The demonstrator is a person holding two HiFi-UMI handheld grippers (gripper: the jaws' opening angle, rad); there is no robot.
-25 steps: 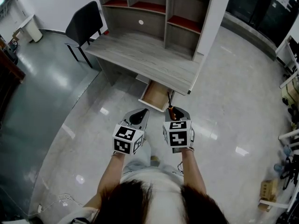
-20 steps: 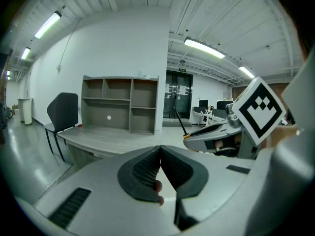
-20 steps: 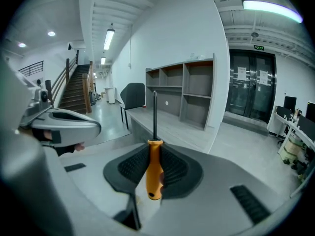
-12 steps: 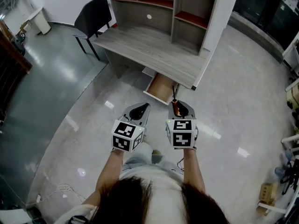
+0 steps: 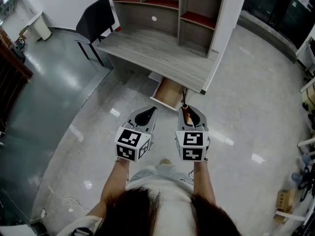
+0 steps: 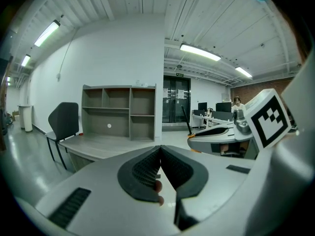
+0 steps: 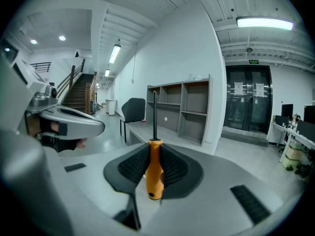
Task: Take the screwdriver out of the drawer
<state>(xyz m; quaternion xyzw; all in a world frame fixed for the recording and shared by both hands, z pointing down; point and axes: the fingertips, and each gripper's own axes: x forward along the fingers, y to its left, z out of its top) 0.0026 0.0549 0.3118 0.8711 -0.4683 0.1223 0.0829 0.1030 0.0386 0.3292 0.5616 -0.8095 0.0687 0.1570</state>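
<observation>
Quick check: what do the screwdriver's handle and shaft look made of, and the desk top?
The screwdriver handle looks like smooth orange plastic: even colour, dull sheen. Its shaft is thin, dark and straight, probably blackened steel. The desk top shows streaky grey wood grain, likely laminate board, though real wood isn't excluded.

The grey wooden counter (image 5: 162,58) stands far, with the open-fronted shelf unit (image 5: 197,31) on its far side and the black chair (image 5: 96,21) to its left. The open wooden drawer (image 5: 168,93) juts out below the counter's near edge. Near it, the left gripper (image 5: 149,112) is just beside the right gripper (image 5: 189,110), and the orange-handled screwdriver (image 5: 185,113) between the right gripper's jaws points far.
</observation>
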